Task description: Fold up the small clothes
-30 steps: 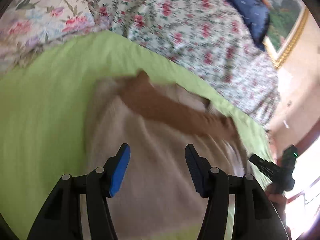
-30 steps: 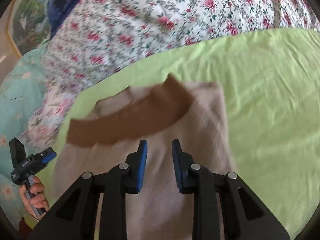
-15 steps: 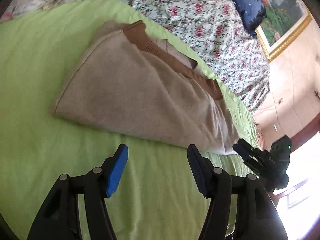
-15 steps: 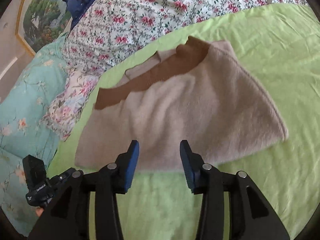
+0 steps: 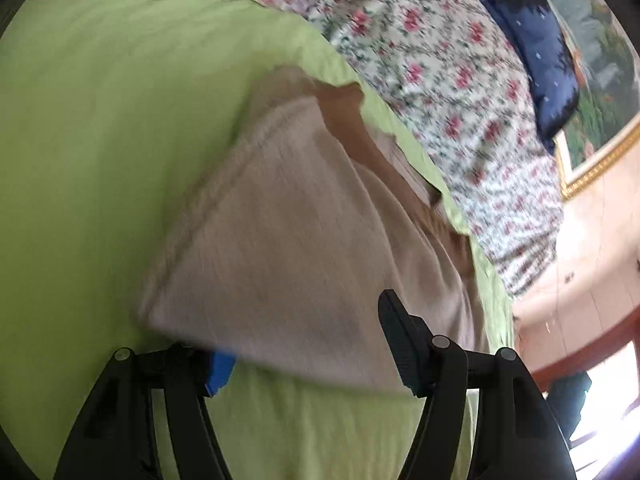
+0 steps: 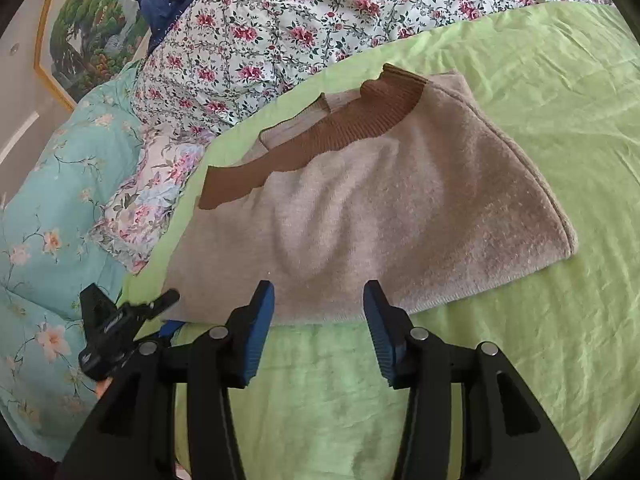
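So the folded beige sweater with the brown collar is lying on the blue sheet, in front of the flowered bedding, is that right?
Not quite: the sheet is light green, not blue, as the right wrist view shows plainly. The folded beige sweater with its brown collar does lie on it, in front of the flowered bedding.

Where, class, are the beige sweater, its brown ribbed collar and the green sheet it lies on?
beige sweater [image 6: 360,216]: right wrist view, middle of the folded body.
brown ribbed collar [image 6: 360,128]: right wrist view, middle of the ribbed band.
green sheet [image 6: 540,340]: right wrist view, bare stretch right of the sweater.
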Demonstrator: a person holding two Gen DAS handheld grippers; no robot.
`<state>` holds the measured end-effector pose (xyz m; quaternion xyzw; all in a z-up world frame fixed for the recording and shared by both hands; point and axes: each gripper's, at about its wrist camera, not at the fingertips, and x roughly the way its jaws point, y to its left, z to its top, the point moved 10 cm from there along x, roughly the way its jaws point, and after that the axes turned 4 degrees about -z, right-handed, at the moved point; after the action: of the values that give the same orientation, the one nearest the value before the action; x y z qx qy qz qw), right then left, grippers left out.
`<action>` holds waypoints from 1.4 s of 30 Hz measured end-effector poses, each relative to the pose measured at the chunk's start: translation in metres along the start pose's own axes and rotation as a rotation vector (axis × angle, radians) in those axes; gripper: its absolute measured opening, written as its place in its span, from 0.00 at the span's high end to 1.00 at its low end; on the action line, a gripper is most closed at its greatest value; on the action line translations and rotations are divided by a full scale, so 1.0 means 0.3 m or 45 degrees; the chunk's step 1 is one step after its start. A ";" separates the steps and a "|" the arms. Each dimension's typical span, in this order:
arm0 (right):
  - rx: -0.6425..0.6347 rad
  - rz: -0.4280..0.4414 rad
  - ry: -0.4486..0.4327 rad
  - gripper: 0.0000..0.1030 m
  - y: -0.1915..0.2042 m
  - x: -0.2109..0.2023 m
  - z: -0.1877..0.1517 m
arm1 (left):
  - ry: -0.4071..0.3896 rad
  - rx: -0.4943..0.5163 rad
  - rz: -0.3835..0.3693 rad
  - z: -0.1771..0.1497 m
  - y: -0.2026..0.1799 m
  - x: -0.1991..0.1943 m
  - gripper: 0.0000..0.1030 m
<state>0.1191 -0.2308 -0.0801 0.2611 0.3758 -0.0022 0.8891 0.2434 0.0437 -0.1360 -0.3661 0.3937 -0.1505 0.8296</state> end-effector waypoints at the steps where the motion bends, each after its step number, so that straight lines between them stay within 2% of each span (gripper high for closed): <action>1: -0.005 0.001 0.000 0.53 0.001 0.005 0.007 | -0.017 -0.007 0.013 0.020 0.004 0.010 0.44; 3: -0.015 0.001 0.003 0.53 -0.001 0.021 0.026 | -0.042 -0.004 0.053 0.053 0.005 0.029 0.51; 5: -0.007 0.002 -0.001 0.53 -0.010 0.040 0.053 | -0.050 0.012 0.068 0.077 -0.004 0.046 0.76; 7: 0.010 0.005 -0.015 0.53 -0.029 0.055 0.097 | -0.061 0.059 0.075 0.092 -0.037 0.048 0.88; 10: 0.025 -0.005 -0.025 0.53 -0.066 0.071 0.164 | -0.109 0.229 0.102 0.110 -0.157 0.022 0.91; 14: 0.045 0.036 -0.014 0.53 -0.095 0.082 0.250 | -0.096 0.480 0.056 0.070 -0.390 0.025 0.92; 18: 0.107 0.146 0.036 0.53 -0.107 0.097 0.320 | -0.018 0.752 0.019 -0.056 -0.617 0.117 0.92; 22: 0.139 0.225 0.111 0.52 -0.097 0.139 0.357 | 0.087 0.936 0.000 -0.214 -0.721 0.248 0.92; 23: 0.141 0.242 0.133 0.50 -0.088 0.156 0.361 | 0.125 0.969 0.002 -0.254 -0.728 0.289 0.92; 26: 0.154 0.337 0.205 0.37 -0.047 0.216 0.368 | 0.198 1.016 0.011 -0.331 -0.716 0.353 0.92; 29: 0.156 0.374 0.282 0.35 -0.011 0.294 0.366 | 0.188 1.036 0.020 -0.350 -0.706 0.356 0.92; 31: 0.142 0.334 0.317 0.35 0.002 0.350 0.368 | 0.178 1.011 -0.007 -0.344 -0.702 0.336 0.92; 33: 0.120 0.346 0.331 0.35 0.038 0.402 0.380 | 0.176 0.992 -0.019 -0.335 -0.698 0.326 0.92; 35: 0.092 0.369 0.316 0.40 0.083 0.442 0.408 | 0.176 0.998 -0.014 -0.336 -0.694 0.323 0.92; 36: 0.089 0.374 0.320 0.55 0.092 0.457 0.417 | 0.174 1.004 -0.008 -0.334 -0.708 0.326 0.92; 37: 0.090 0.376 0.332 0.77 0.103 0.473 0.425 | 0.170 1.011 -0.005 -0.328 -0.718 0.324 0.92; 39: 0.066 0.404 0.317 0.82 0.136 0.459 0.463 | 0.152 1.027 -0.019 -0.320 -0.764 0.302 0.92; 42: -0.041 0.449 0.194 0.83 0.185 0.329 0.548 | 0.124 1.045 -0.120 -0.316 -0.888 0.273 0.92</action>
<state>0.3105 -0.2406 -0.0250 0.3082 0.3903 0.1792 0.8488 0.2343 -0.2296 -0.0271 -0.0149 0.3225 -0.3499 0.8794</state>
